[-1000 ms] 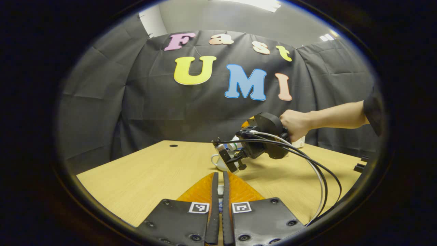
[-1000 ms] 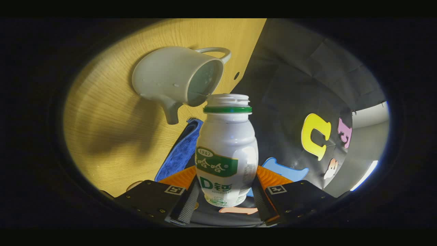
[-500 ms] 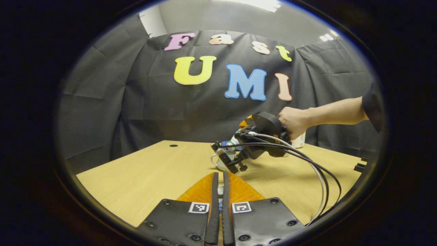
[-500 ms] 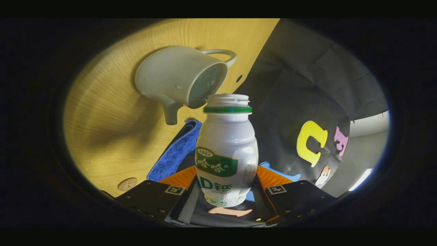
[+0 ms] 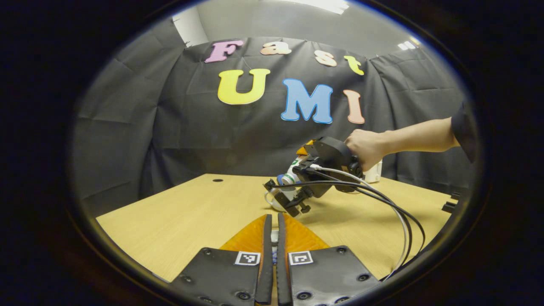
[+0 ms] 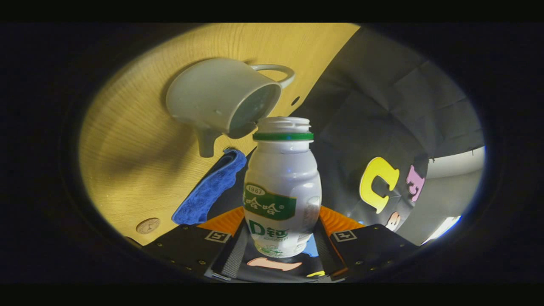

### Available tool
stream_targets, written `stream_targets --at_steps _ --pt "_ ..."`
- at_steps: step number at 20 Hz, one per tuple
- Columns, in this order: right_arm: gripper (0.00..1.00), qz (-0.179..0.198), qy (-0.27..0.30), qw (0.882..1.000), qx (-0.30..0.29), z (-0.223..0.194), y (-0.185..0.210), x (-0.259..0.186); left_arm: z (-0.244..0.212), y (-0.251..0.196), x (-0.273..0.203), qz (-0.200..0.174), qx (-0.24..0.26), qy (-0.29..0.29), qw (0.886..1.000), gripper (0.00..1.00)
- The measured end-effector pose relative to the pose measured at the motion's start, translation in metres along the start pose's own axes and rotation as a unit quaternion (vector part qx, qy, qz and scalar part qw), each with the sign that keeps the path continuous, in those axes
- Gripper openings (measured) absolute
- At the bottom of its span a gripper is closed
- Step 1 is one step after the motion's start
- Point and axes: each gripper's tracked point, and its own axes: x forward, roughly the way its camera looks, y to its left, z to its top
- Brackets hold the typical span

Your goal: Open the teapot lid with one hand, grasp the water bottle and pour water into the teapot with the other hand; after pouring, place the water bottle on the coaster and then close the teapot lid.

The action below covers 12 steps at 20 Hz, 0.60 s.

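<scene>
My right gripper (image 6: pixel 280 250) is shut on a white bottle (image 6: pixel 282 187) with a green label and no cap. The bottle's open mouth lies close to the rim of the white teapot (image 6: pixel 216 102), which stands lidless on the table. In the left gripper view the right gripper (image 5: pixel 293 204) holds the bottle (image 5: pixel 291 174) tilted over the teapot (image 5: pixel 275 203), a hand (image 5: pixel 365 148) behind it. My left gripper (image 5: pixel 273 229) is near the table's front, its fingers almost together on a small white piece, apparently the teapot lid's knob.
A blue cloth mat (image 6: pixel 210 189) lies beside the teapot, and a small round wooden disc (image 6: pixel 147 225) lies past it. Black and white cables (image 5: pixel 382 199) trail from the right gripper over the wooden table (image 5: pixel 191 212). A white object (image 5: pixel 376 174) stands at the back right.
The right gripper with the bottle has risen a little and turned. In its view the blue mat and the wooden disc have come further into sight. The left gripper has stayed still.
</scene>
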Motion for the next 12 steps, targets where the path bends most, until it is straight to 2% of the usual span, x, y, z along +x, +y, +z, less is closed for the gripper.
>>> stream_targets --at_steps 2,3,4,6,7,8,11,12 --pt "0.72 0.000 -0.001 1.000 0.003 0.000 0.001 -0.001 -0.002 0.000 0.000 0.000 0.001 0.002 1.000 0.10" --pt "0.72 0.000 -0.001 1.000 0.007 0.000 0.002 -0.001 -0.002 0.000 0.000 -0.001 0.001 0.003 1.000 0.07" --pt "0.72 0.000 -0.001 1.000 0.011 0.001 0.002 -0.001 -0.002 0.000 0.000 -0.001 0.001 0.004 1.000 0.10" --pt "0.72 0.001 -0.002 1.000 0.015 0.001 0.003 0.000 -0.002 -0.001 0.001 -0.001 0.005 0.006 1.000 0.11" --pt "0.72 0.002 -0.002 1.000 0.017 0.001 0.003 -0.001 -0.004 -0.001 0.001 -0.001 0.007 0.006 1.000 0.07" --pt "0.72 0.004 -0.002 1.000 0.023 0.001 0.004 -0.001 -0.003 -0.002 0.001 0.000 0.008 0.006 1.000 0.10" --pt "0.72 0.013 0.000 0.998 0.068 0.001 0.013 -0.001 -0.002 -0.004 0.004 -0.001 0.008 0.006 1.000 0.10" --pt "0.72 0.018 0.000 0.996 0.089 0.003 0.018 -0.003 -0.002 -0.004 0.004 -0.002 0.008 0.007 1.000 0.07"
